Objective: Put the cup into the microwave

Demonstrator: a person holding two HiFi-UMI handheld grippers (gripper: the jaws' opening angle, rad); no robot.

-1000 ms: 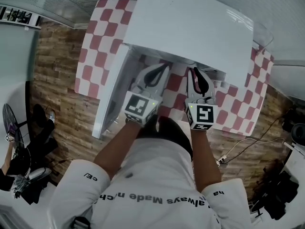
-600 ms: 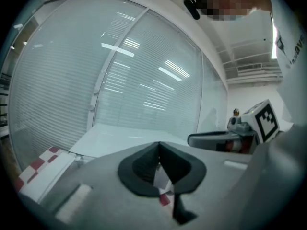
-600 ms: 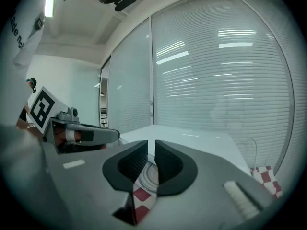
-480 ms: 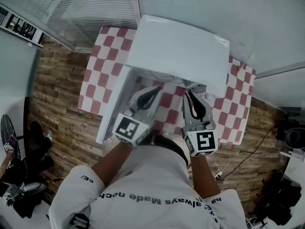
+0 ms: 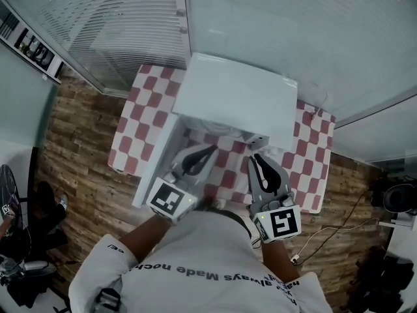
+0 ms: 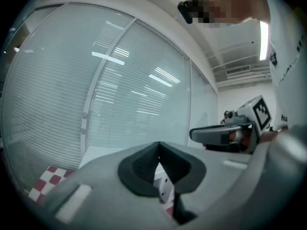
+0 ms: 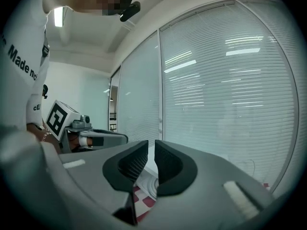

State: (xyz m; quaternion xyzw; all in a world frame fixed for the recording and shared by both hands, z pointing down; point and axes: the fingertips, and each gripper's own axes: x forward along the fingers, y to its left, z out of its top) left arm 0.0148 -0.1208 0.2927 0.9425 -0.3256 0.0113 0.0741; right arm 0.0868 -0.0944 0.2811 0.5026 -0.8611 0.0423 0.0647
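A white microwave (image 5: 238,100) stands on the red-and-white checkered table (image 5: 140,119), its door (image 5: 156,168) swung open to the left. In the head view both grippers hover in front of the opening, close to the person's body. My left gripper (image 5: 210,150) is shut, its jaws meeting at the tip, with nothing in it. My right gripper (image 5: 255,158) is shut too and holds nothing. Low between the right jaws a white rounded object (image 7: 149,188) shows by the checkered cloth; I cannot tell whether it is the cup. The microwave's inside is mostly hidden by its top.
Glass walls with blinds (image 5: 130,25) rise right behind the table. Wood-pattern floor (image 5: 78,149) surrounds it. A cable (image 5: 326,217) trails on the floor at the right. Dark equipment (image 5: 391,194) sits at the far right.
The head camera has drawn back, so the microwave looks smaller. Both grippers have pulled back from the opening toward the body, still shut.
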